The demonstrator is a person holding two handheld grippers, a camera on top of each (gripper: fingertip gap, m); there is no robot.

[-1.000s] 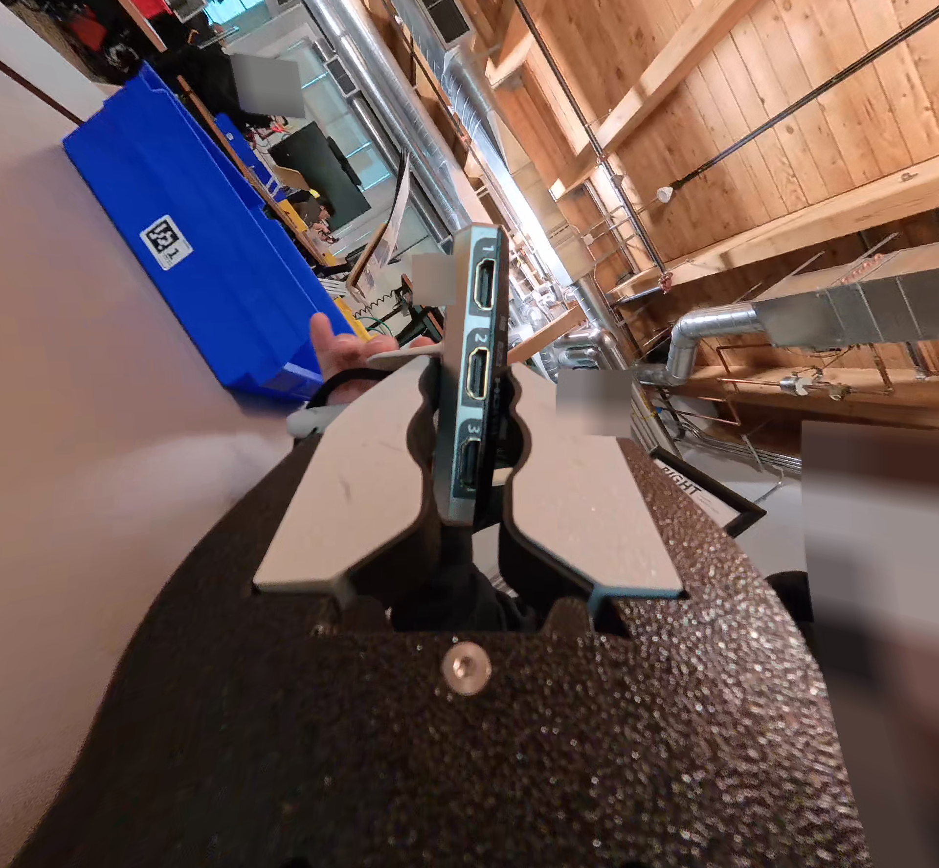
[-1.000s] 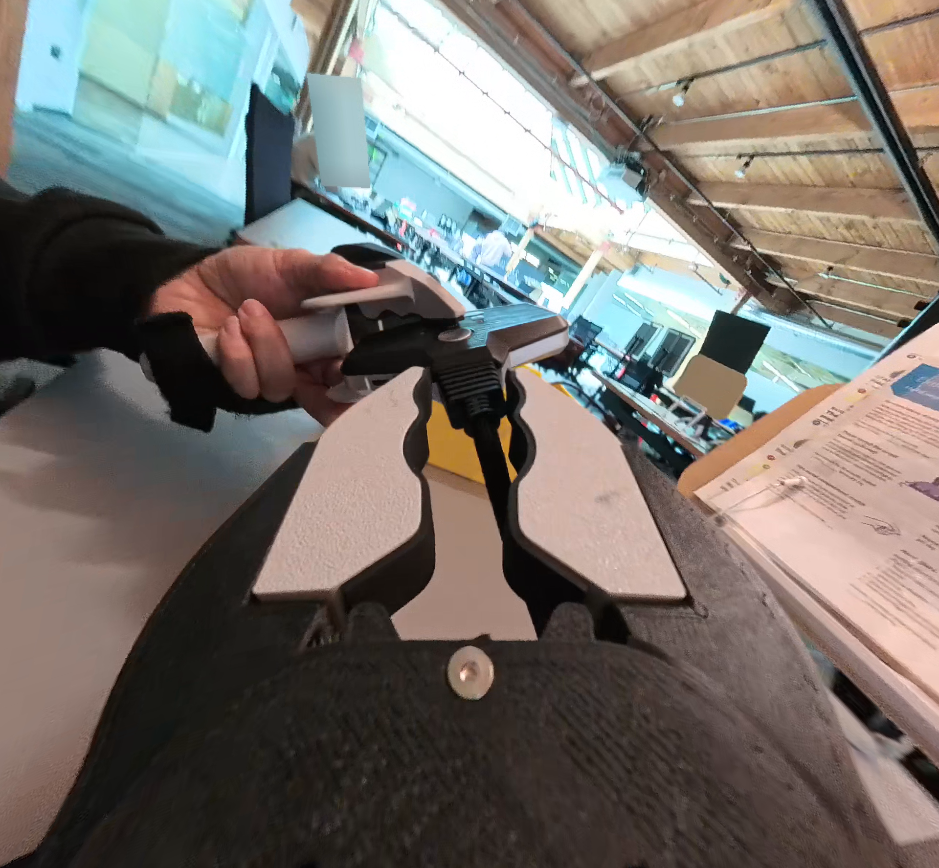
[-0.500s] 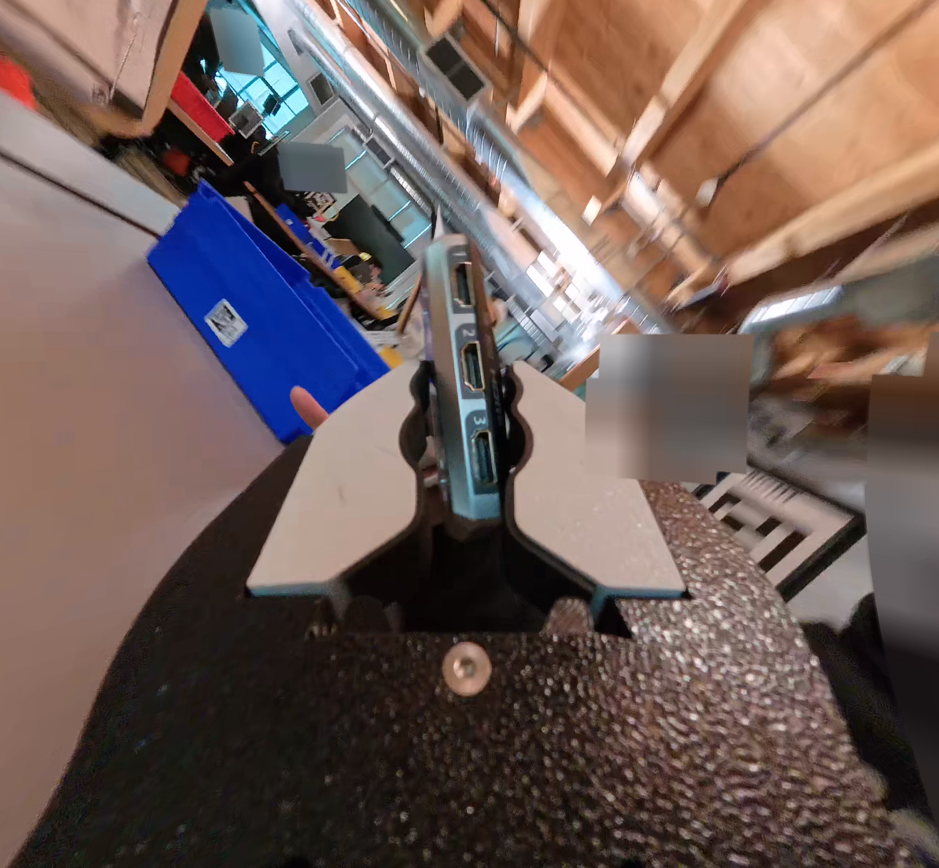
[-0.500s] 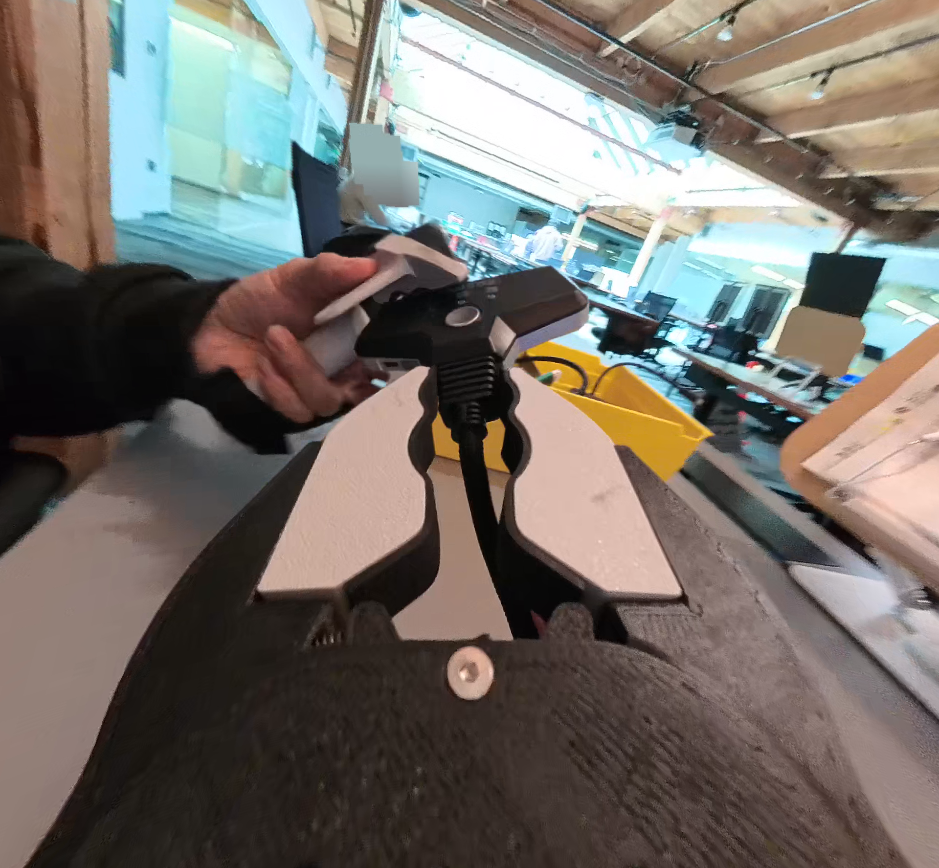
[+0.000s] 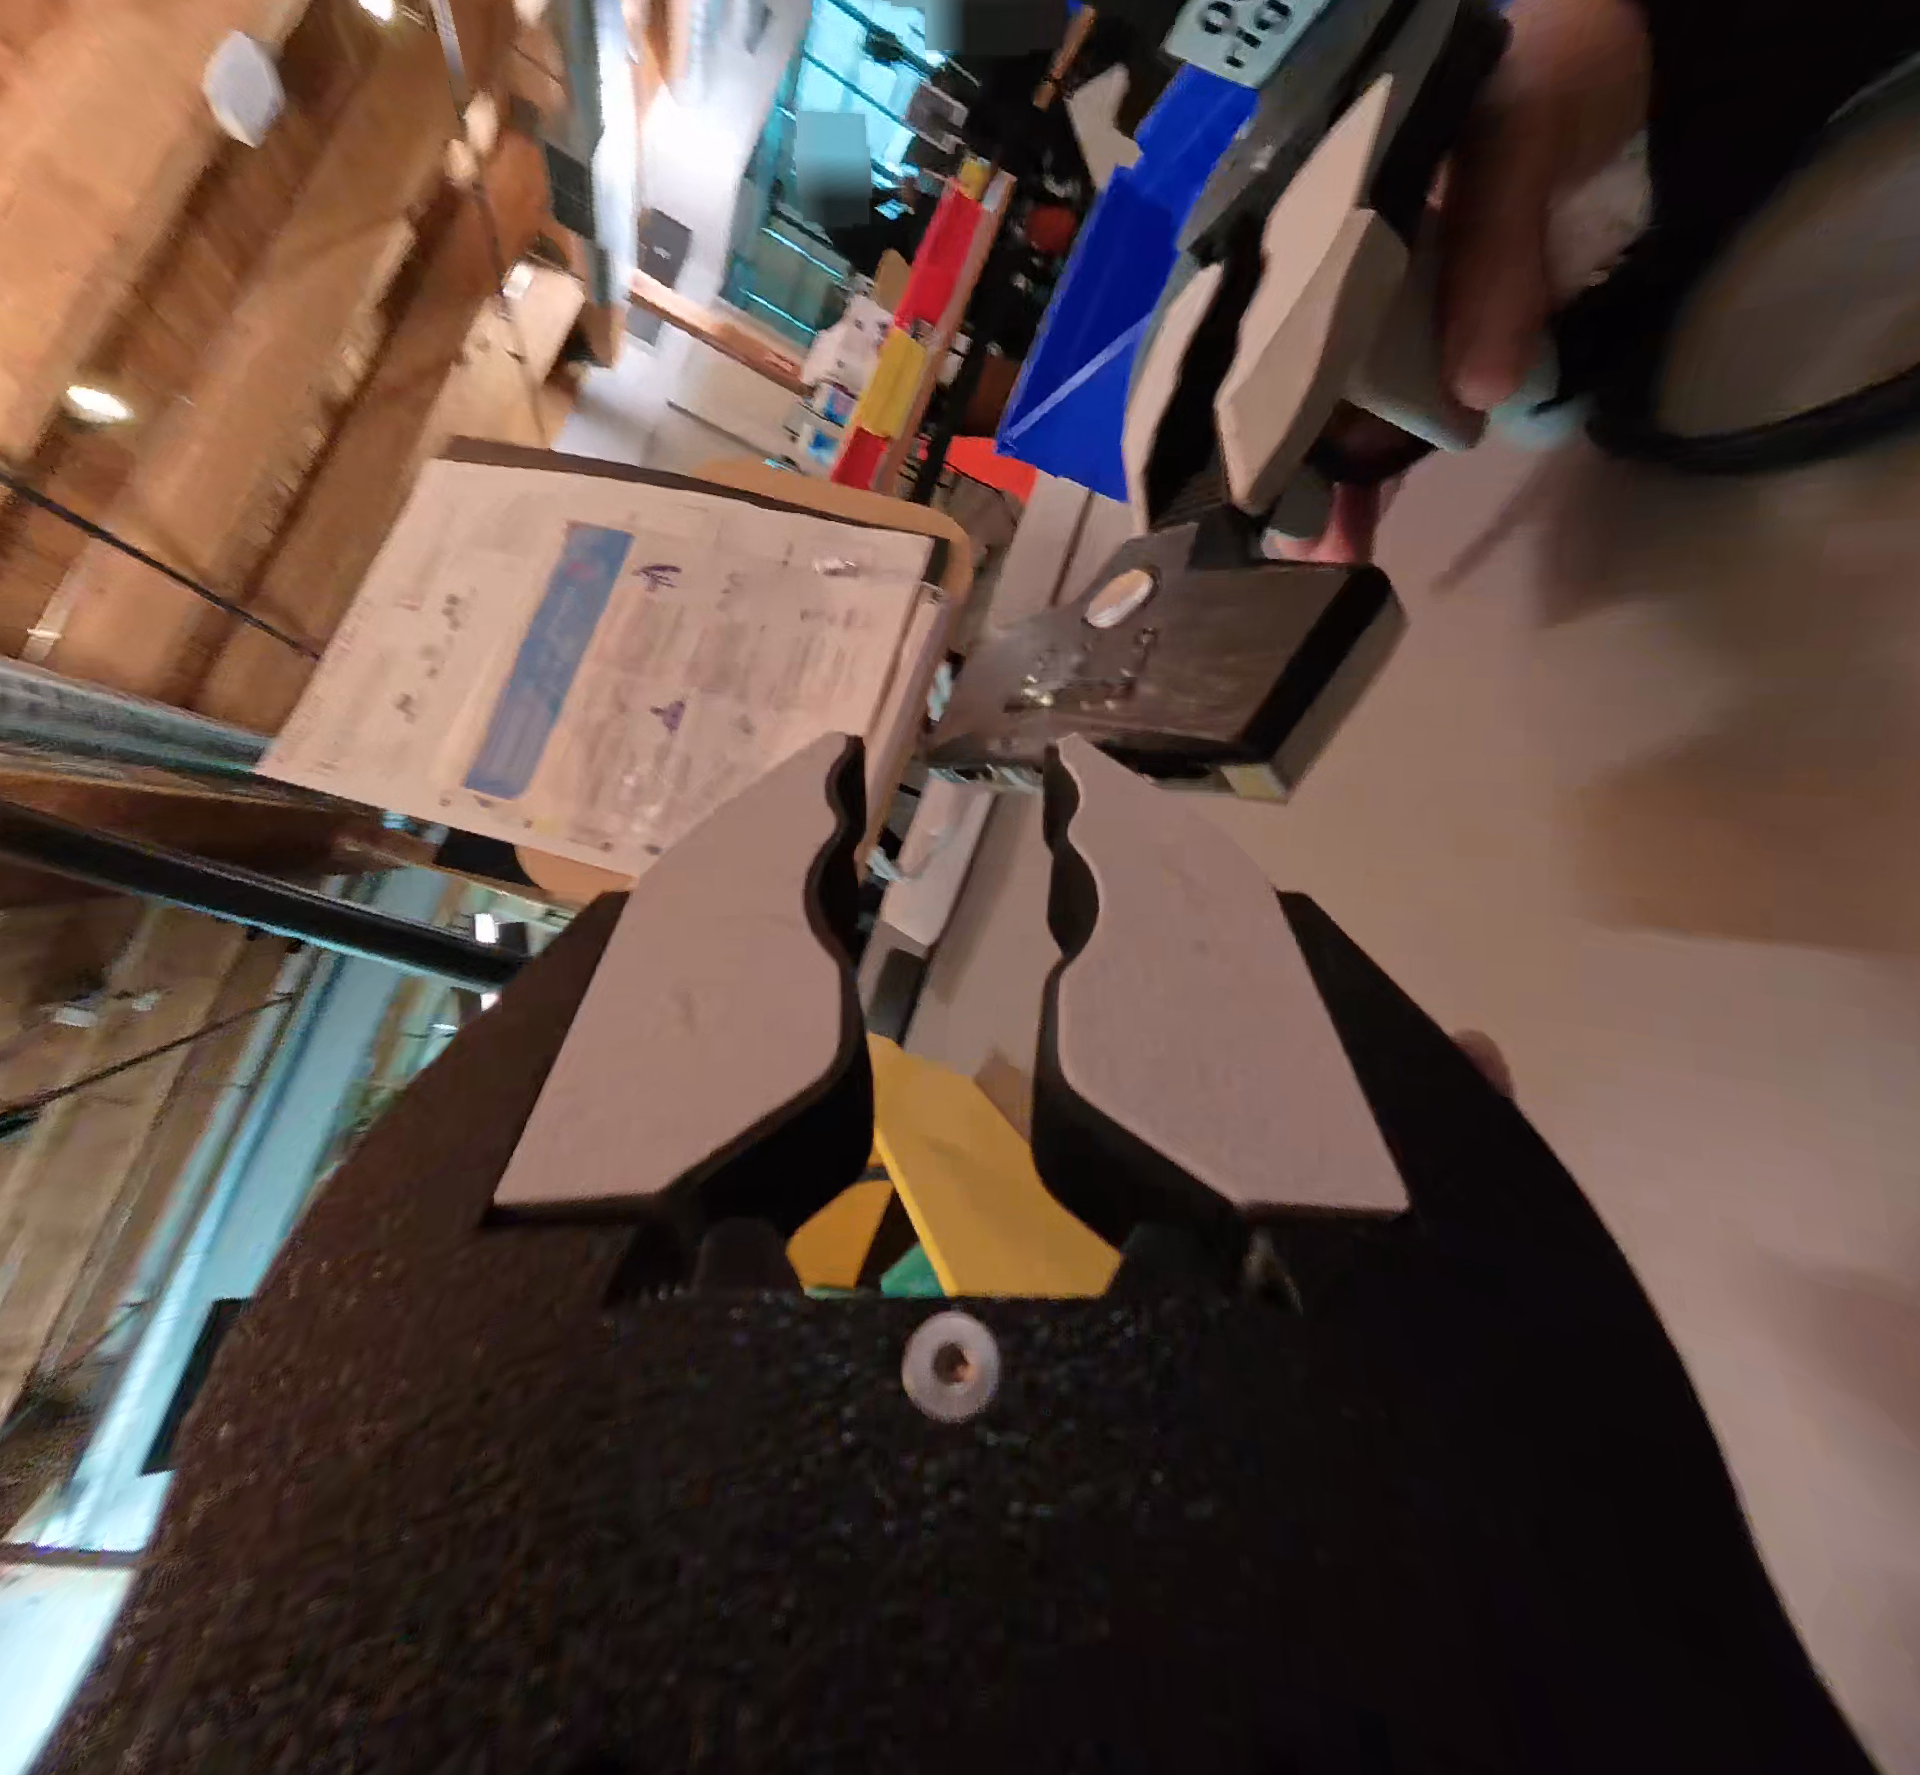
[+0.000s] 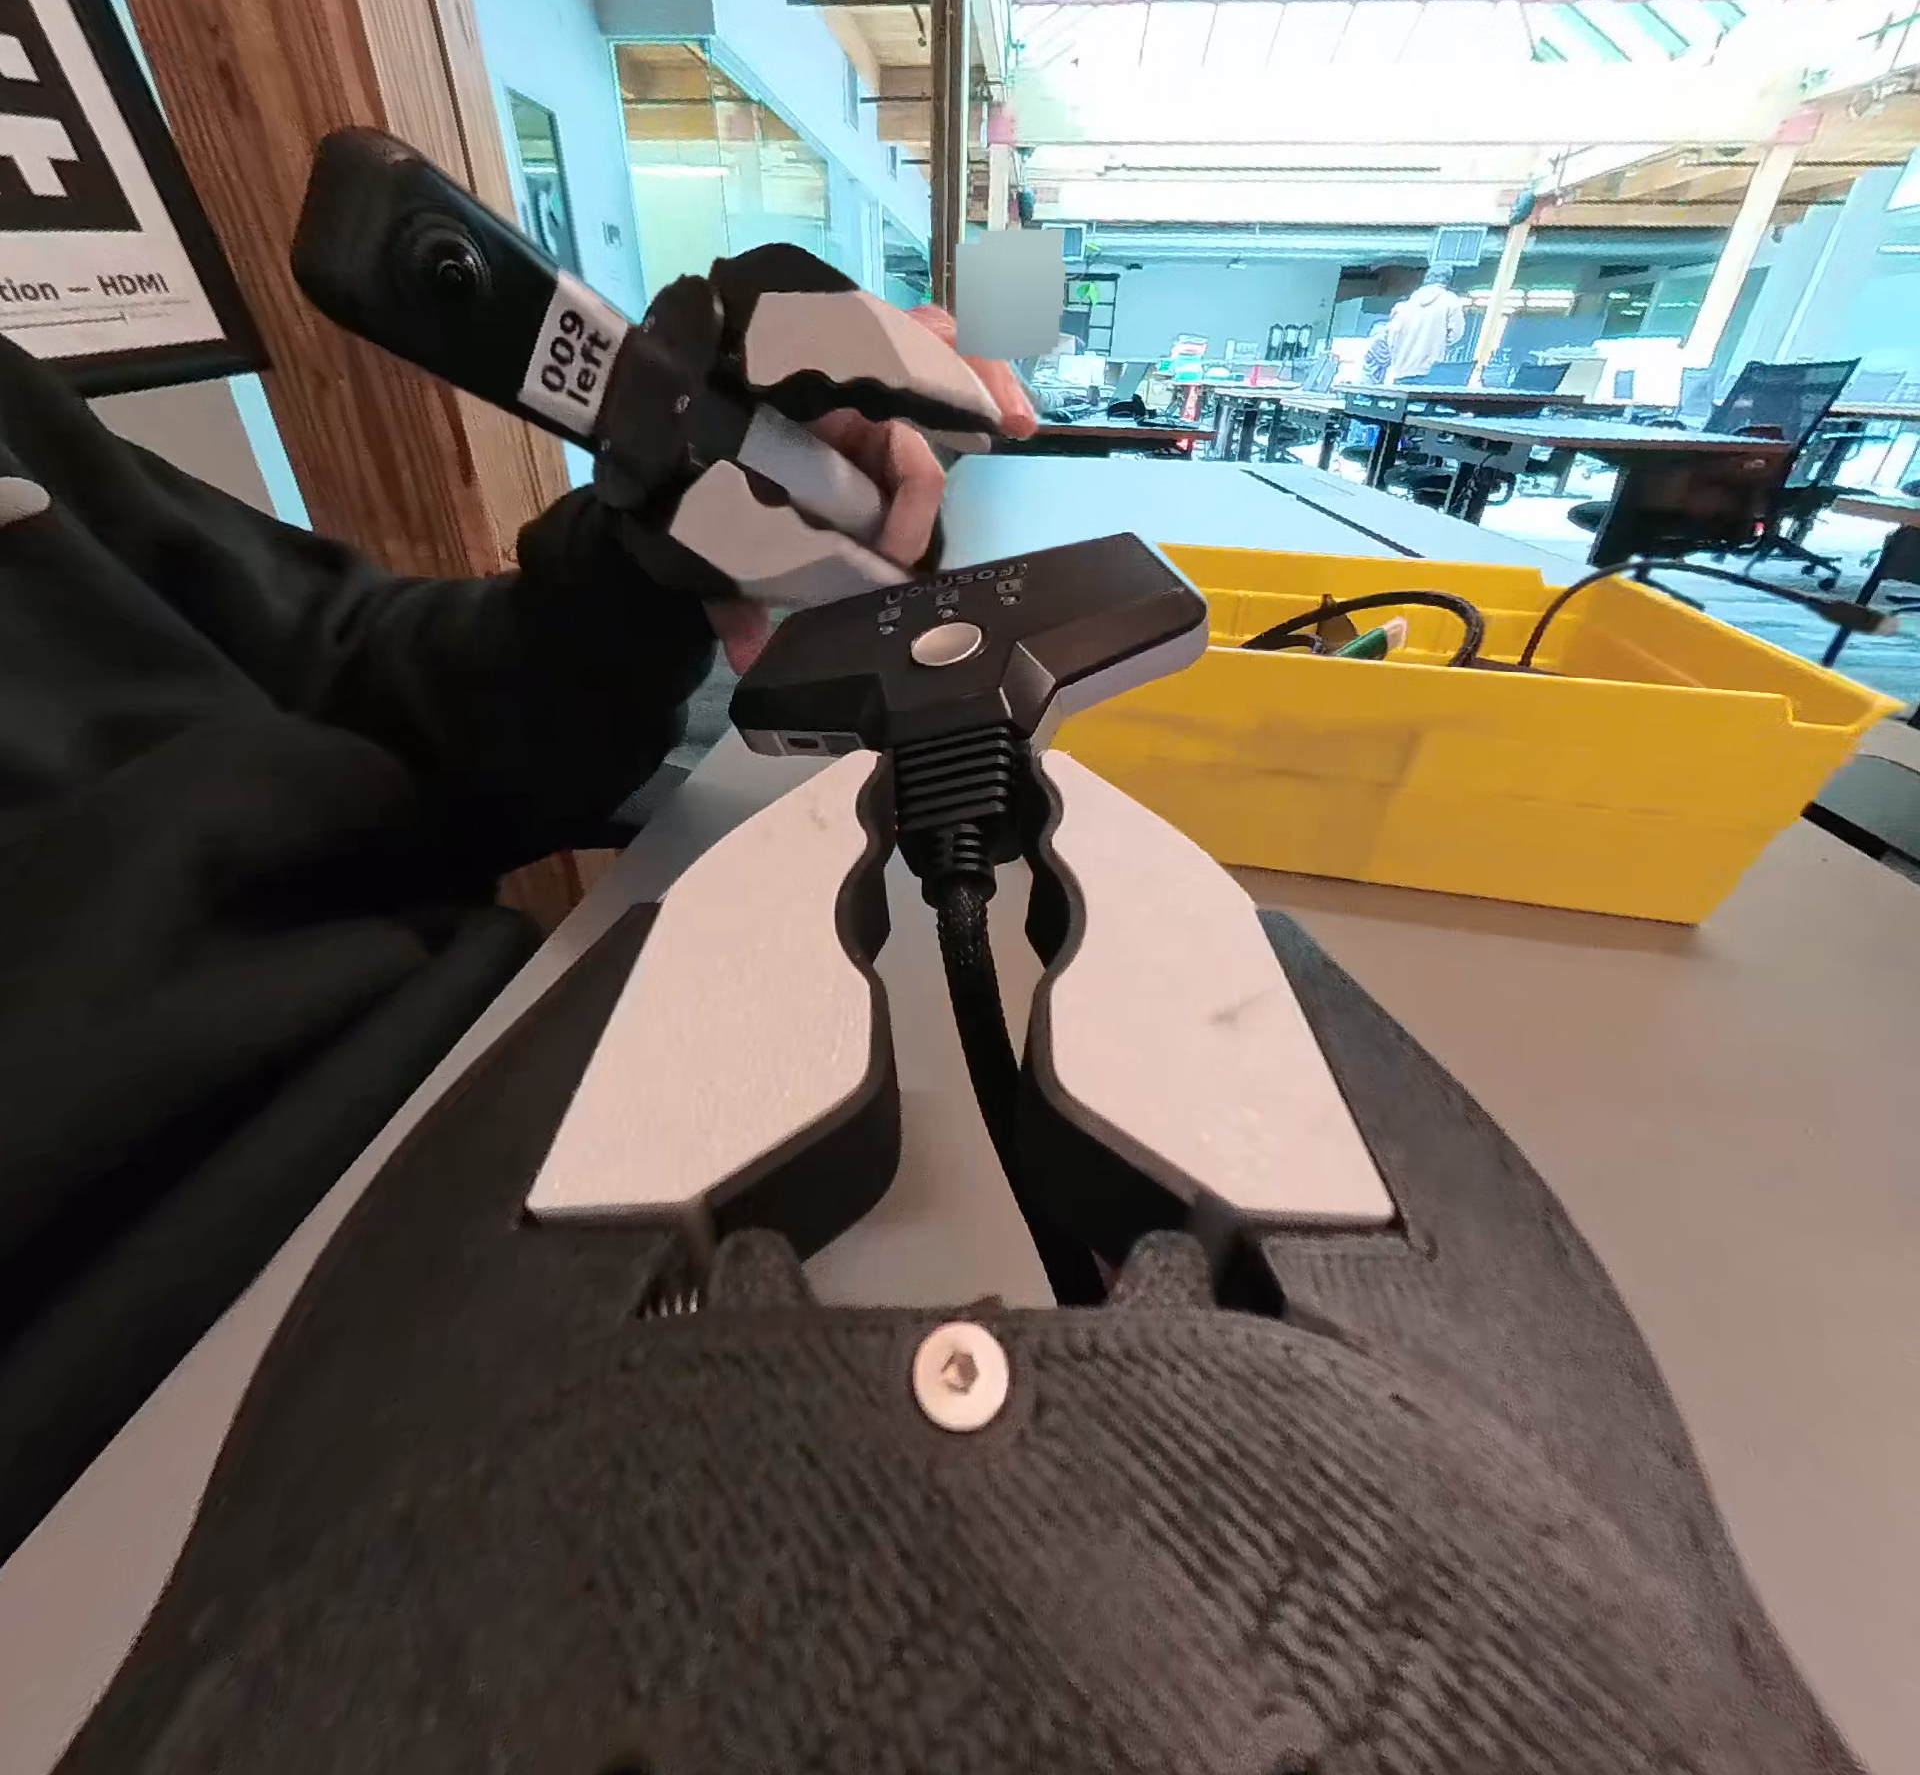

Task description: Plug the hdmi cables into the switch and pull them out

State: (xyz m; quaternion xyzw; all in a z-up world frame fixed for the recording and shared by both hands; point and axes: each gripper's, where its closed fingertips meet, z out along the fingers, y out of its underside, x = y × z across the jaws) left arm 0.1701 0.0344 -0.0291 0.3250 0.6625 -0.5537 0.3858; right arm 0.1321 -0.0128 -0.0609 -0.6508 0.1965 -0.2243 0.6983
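The black HDMI switch (image 6: 966, 634) has a round silver button on top and a ribbed cable boot (image 6: 951, 780) at its rear. My right gripper (image 6: 956, 775) is shut on that boot and holds the switch above the table; its braided cable (image 6: 977, 998) runs back between the fingers. My left gripper (image 6: 951, 510) is open and empty, just left of and above the switch. In the left wrist view my left gripper (image 5: 951, 769) stands open just short of the switch (image 5: 1174, 655), which hangs from the right gripper (image 5: 1236, 437). No HDMI plug sits in a port that I can see.
A yellow bin (image 6: 1455, 759) with loose cables stands on the grey table (image 6: 1558, 1050) behind the switch. A blue bin (image 5: 1101, 291) and a printed sheet on a board (image 5: 623, 665) show in the left wrist view. A wooden post (image 6: 312, 115) and a framed sign (image 6: 62, 167) stand at the left.
My left gripper has let go of the switch, opened and drawn back beside it. The right gripper keeps its hold on the cable boot and has tilted down toward the table.
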